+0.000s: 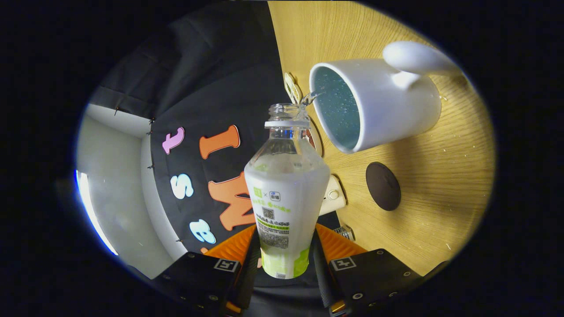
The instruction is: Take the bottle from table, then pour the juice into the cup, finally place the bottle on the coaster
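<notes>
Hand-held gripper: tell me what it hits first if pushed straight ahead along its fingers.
The hand-held gripper, shut on the bottle, would likely drive the bottle's open neck against the white cup's rim; depth is uncertain.

Bright, warm light falls on the wooden counter [432, 185]; the cup [379, 103] casts a soft shadow. Fisheye bending darkens and curves the edges.

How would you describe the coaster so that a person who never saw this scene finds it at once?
Start at the wooden table and find the white cup. Beside the cup lies the coaster, a small dark round disc, flat on the wood, beyond the tongs that grip the bottle. It is the only dark, flat thing there.
</notes>
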Available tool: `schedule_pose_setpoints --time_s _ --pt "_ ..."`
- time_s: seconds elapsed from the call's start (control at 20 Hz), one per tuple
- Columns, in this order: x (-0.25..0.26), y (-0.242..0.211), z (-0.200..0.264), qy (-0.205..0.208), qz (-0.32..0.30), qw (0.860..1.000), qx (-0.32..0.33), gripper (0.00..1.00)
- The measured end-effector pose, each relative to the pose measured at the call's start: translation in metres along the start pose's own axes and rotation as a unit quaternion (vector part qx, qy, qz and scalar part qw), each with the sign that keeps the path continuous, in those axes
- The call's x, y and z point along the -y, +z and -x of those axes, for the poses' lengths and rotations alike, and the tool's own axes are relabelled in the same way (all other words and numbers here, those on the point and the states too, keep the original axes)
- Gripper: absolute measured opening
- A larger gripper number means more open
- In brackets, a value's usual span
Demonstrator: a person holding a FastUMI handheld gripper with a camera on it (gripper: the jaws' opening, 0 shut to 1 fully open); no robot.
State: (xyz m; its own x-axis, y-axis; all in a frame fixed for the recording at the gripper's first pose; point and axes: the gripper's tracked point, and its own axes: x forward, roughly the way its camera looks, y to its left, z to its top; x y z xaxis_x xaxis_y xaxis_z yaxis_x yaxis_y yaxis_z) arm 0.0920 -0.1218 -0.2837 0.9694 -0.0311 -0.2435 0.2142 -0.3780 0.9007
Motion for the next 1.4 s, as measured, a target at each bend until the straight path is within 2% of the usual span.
schedule_pose_setpoints --time_s 1.4 --pt "-0.015 0.008 -0.003 0.006 -0.127 0.992 0.003 0.61"
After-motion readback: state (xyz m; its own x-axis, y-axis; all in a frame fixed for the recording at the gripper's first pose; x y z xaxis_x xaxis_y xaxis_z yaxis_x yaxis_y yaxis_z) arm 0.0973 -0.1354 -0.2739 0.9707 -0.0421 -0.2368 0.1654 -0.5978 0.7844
